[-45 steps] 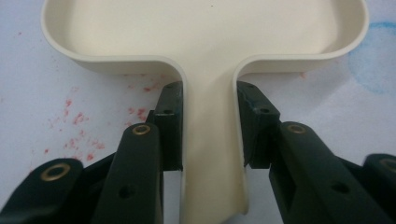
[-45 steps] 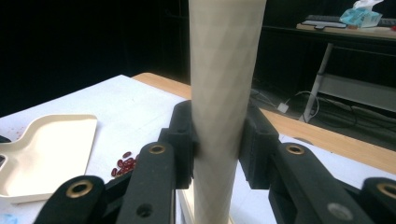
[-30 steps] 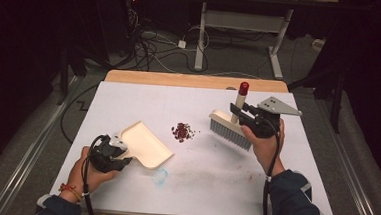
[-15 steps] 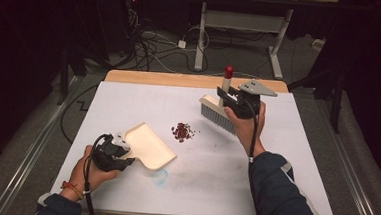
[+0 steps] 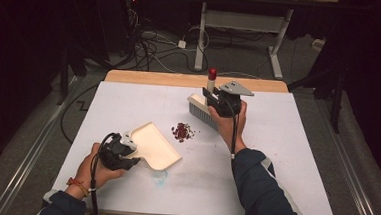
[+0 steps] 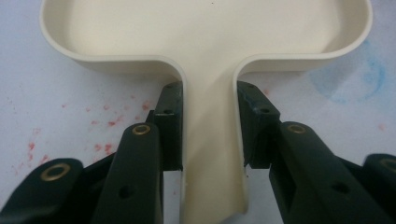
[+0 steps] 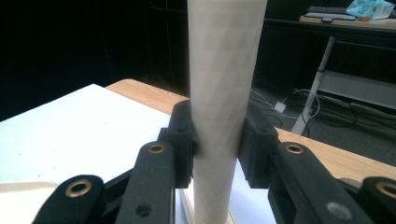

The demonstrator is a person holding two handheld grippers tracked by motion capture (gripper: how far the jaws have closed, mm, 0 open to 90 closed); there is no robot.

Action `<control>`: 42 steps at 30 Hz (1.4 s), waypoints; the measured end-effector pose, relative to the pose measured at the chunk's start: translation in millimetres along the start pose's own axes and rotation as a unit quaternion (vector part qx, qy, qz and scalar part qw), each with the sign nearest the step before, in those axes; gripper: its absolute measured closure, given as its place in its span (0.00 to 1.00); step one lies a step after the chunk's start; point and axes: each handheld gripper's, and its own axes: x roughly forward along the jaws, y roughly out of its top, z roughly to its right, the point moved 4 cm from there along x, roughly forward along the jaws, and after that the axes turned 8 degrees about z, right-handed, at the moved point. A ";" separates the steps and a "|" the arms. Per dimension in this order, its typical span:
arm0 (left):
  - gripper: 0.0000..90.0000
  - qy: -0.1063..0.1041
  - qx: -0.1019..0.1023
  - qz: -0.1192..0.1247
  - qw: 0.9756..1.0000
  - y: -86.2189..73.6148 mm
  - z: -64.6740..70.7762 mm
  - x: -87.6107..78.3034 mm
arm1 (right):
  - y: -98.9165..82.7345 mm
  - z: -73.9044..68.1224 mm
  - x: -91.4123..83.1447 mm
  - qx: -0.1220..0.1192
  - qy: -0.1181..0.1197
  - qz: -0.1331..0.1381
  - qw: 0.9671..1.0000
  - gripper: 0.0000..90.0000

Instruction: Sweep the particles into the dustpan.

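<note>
The brush (image 5: 202,111), clamped in the right hand-held gripper (image 5: 212,97), has shifted left toward the frame's centre, seemingly just behind the red crumbs (image 5: 182,132). Next, sweep them into the dustpan (image 5: 154,145) gripped by the left hand-held gripper (image 5: 130,151).

The dustpan (image 6: 210,28) is looking like smooth, glossy cream plastic; the brush handle (image 7: 224,93) is showing a matt, faintly textured finish; the worktop (image 5: 128,103) is looking matt white.

Dark room, cable-strewn floor (image 5: 157,50)
</note>
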 end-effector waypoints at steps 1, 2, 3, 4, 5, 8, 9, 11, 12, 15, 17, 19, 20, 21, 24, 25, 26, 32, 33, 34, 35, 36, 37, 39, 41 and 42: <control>0.71 -0.002 -0.002 -0.001 1.000 0.7 -0.3 0.7 | 0.1 -1.1 -0.4 -0.005 0.000 0.000 1.000 0.78; 0.71 -0.004 -0.003 -0.003 1.000 1.4 -0.6 1.3 | -0.2 -2.7 -0.7 -0.002 0.003 0.001 1.000 0.78; 0.71 -0.007 -0.005 -0.003 1.000 2.1 -1.0 1.7 | -0.9 -4.9 -0.9 0.006 0.009 0.002 1.000 0.78; 0.71 -0.008 -0.007 -0.004 1.000 3.0 -1.4 2.2 | -1.3 -7.4 -1.0 0.006 0.012 0.001 1.000 0.78; 0.71 -0.007 -0.008 -0.003 1.000 4.0 -1.8 2.7 | -1.7 -10.8 -0.9 0.002 0.015 0.002 1.000 0.78; 0.71 -0.006 -0.008 -0.004 1.000 6.8 -1.9 3.7 | -3.6 -22.5 -1.1 0.002 0.027 -0.001 1.000 0.77; 0.71 -0.007 -0.009 -0.004 1.000 7.5 -2.0 4.2 | -4.4 -26.8 -1.7 0.001 0.031 -0.004 1.000 0.77; 0.71 -0.007 -0.008 -0.005 1.000 8.3 -2.4 4.7 | -5.4 -35.4 -2.7 -0.005 0.039 -0.004 0.999 0.77; 0.71 -0.008 -0.008 -0.005 1.000 8.4 -2.6 4.9 | -6.0 -38.8 -3.3 -0.009 0.044 -0.003 0.999 0.76; 0.71 -0.010 -0.008 -0.006 1.000 8.6 -3.4 4.7 | -7.0 -45.5 -5.3 0.000 0.050 -0.002 0.999 0.76; 0.71 -0.011 -0.006 -0.007 1.000 9.8 -4.7 5.1 | -7.3 -49.4 -6.1 0.004 0.052 -0.002 0.999 0.76; 0.71 -0.008 -0.007 -0.008 1.000 12.7 -5.8 6.4 | -7.0 -54.2 -7.6 0.004 0.057 -0.004 0.998 0.76; 0.71 -0.007 -0.007 -0.009 1.000 14.2 -5.8 6.9 | -6.9 -56.7 -8.5 0.004 0.060 -0.007 0.998 0.76; 0.71 -0.008 -0.007 -0.010 1.000 15.5 -5.8 7.4 | -6.5 -58.3 -8.9 -0.001 0.061 -0.007 0.998 0.76; 0.71 -0.009 -0.011 -0.008 1.000 17.9 -5.9 9.4 | -6.3 -63.0 -11.8 0.006 0.068 -0.007 0.998 0.76; 0.71 -0.010 -0.014 -0.007 1.000 18.1 -5.9 10.5 | -6.7 -64.7 -12.5 0.007 0.068 -0.007 0.998 0.76; 0.71 -0.010 -0.013 -0.009 1.000 18.0 -6.0 11.2 | -7.1 -66.5 -12.9 0.008 0.069 -0.007 0.998 0.76; 0.71 -0.004 -0.012 -0.010 1.000 19.8 -6.1 12.2 | -7.8 -77.2 -12.7 0.000 0.076 -0.012 0.997 0.76; 0.71 -0.003 -0.011 -0.010 1.000 20.2 -6.2 12.5 | -7.5 -78.9 -13.1 0.003 0.079 -0.012 0.997 0.76; 0.71 -0.003 -0.012 -0.010 1.000 20.6 -6.3 12.9 | -7.2 -80.3 -13.4 0.005 0.081 -0.014 0.997 0.76; 0.71 -0.003 -0.012 -0.011 1.000 20.9 -6.6 13.7 | -6.8 -81.8 -13.6 0.006 0.084 -0.013 0.996 0.76; 0.71 -0.002 -0.013 -0.012 1.000 21.2 -6.1 14.6 | -6.6 -83.2 -14.1 0.006 0.084 -0.014 0.996 0.76; 0.71 -0.001 -0.011 -0.013 1.000 21.9 -6.1 15.4 | -6.5 -84.3 -14.3 0.004 0.084 -0.013 0.996 0.76; 0.71 -0.001 -0.011 -0.014 1.000 23.7 -5.3 16.7 | -6.5 -86.5 -15.0 0.007 0.083 -0.014 0.996 0.76; 0.71 0.000 -0.009 -0.015 1.000 25.6 -4.0 18.3 | -6.1 -89.6 -16.1 0.010 0.083 -0.013 0.996 0.76; 0.71 0.000 -0.010 -0.016 1.000 26.3 -3.3 18.9 | -5.8 -91.3 -16.7 0.010 0.086 -0.013 0.996 0.76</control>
